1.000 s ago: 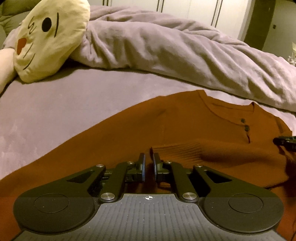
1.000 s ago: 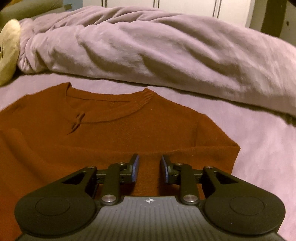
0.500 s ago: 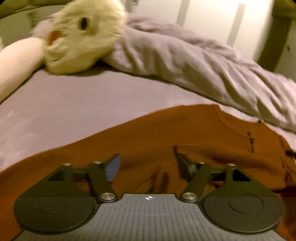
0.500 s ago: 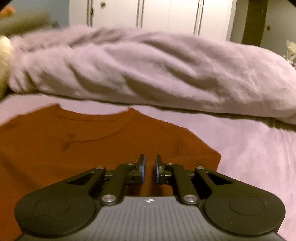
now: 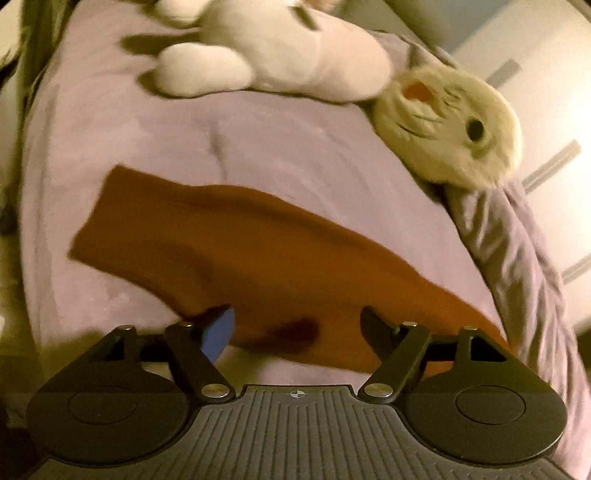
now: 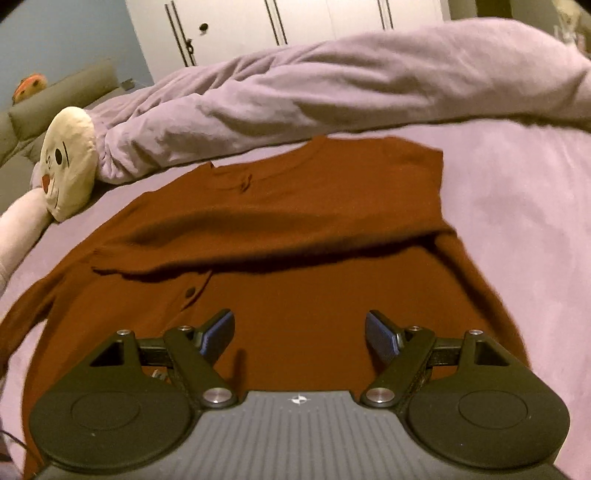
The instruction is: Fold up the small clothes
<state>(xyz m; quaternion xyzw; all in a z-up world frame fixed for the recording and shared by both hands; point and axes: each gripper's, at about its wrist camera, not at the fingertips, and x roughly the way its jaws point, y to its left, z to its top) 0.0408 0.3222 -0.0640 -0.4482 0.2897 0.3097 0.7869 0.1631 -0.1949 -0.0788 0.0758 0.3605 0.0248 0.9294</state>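
A rust-brown knit sweater (image 6: 332,206) lies flat on the lilac bed sheet (image 6: 517,206), collar toward the rumpled duvet. One sleeve (image 6: 221,240) is folded across the chest, its cuff at the left. My right gripper (image 6: 299,332) hovers over the lower body of the sweater; its jaws are opening wide and hold nothing. In the left wrist view the other sleeve (image 5: 229,240) stretches out to the left over the sheet. My left gripper (image 5: 299,325) hangs above that sleeve's near part, jaws wide and closing a little, with cloth below them but not pinched.
A cream plush toy (image 5: 450,125) with a pale body (image 5: 280,55) lies at the bed's head side. A bunched lilac duvet (image 6: 351,81) runs along the far edge. White wardrobe doors (image 6: 295,22) stand behind, and a grey-green headboard (image 6: 55,99) at left.
Both grippers let go of the sweater and spread wide. The left one swung left and rolled, now facing the outstretched sleeve. The right one drew back from the folded sleeve.
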